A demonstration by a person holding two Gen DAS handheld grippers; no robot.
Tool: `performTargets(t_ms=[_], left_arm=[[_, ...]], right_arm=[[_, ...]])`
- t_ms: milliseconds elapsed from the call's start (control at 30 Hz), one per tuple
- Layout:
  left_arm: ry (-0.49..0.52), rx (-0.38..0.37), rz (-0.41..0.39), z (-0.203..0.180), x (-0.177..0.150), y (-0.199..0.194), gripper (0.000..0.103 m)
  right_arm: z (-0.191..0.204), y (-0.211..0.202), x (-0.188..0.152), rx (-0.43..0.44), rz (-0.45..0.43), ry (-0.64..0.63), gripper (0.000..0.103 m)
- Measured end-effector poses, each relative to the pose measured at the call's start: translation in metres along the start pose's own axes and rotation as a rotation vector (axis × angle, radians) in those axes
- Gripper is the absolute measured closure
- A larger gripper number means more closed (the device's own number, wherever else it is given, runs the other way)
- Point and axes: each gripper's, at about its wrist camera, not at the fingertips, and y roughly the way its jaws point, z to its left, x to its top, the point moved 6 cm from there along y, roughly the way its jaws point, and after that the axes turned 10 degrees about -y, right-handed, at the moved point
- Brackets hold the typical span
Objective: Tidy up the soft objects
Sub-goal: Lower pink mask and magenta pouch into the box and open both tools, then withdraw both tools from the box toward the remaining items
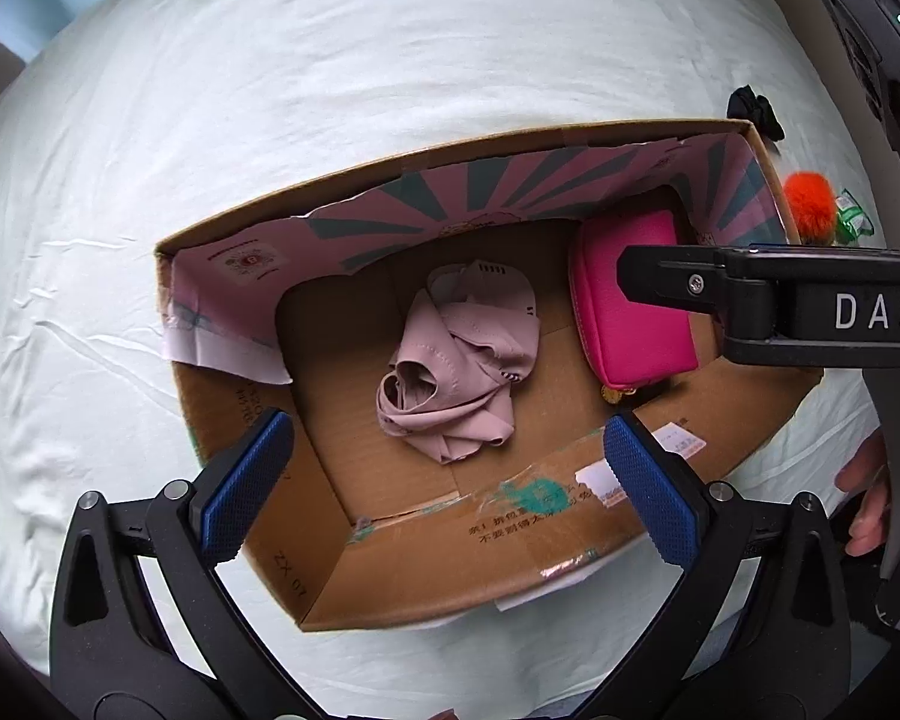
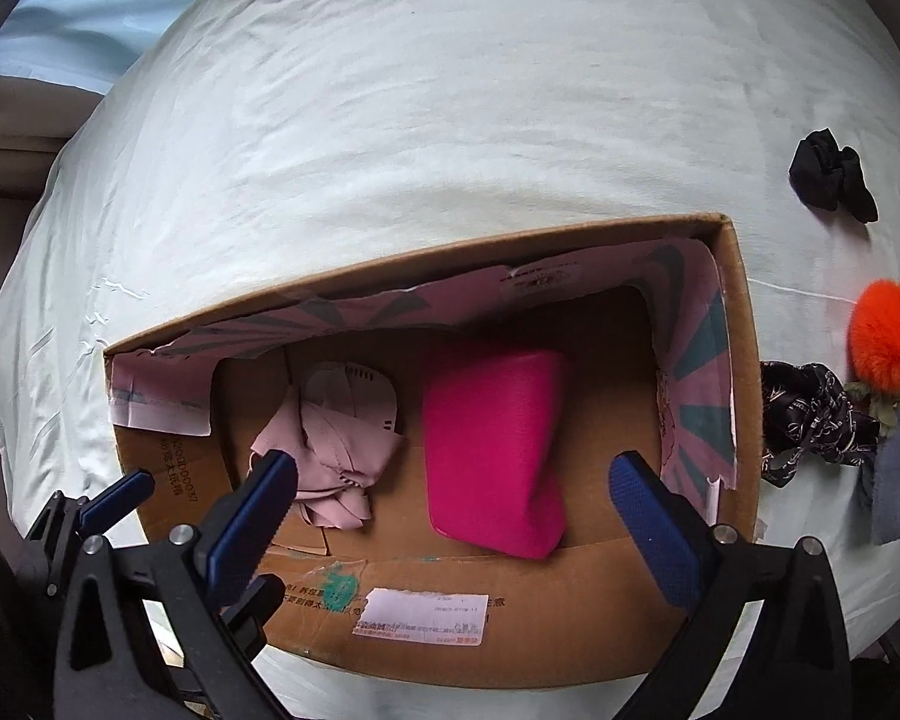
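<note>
Magenta, smooth and padded, the pouch lies in the cardboard box beside a crumpled pink garment, while both the left gripper and right gripper hover wide open and empty, with an orange pompom outside on the bedsheet.

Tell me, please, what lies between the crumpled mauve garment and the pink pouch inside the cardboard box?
Nothing: between the mauve garment and the pink pouch there is only a strip of bare floor of the cardboard box. Both wrist views show it.
</note>
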Motion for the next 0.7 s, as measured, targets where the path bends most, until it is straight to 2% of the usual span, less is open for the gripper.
performTargets(t_ms=[167,367,567,700], left_arm=[[-0.008,0.036,-0.049,0.003,-0.007,-0.021,0.000],[-0.041,0.034,-0.113,0.011,-0.015,-0.058,0.000],[-0.072,0.052,-0.193,0.015,-0.030,-0.106,0.000],[-0.097,0.030,-0.251,0.016,-0.045,-0.143,0.000]], right_arm=[[0.005,-0.014,-0.008,0.007,-0.017,-0.004,0.000],[0.013,-0.051,-0.018,0.035,-0.055,-0.012,0.000],[0.028,-0.102,-0.035,-0.020,-0.146,-0.105,0.000],[0.039,-0.138,-0.052,-0.037,-0.199,-0.158,0.000]])
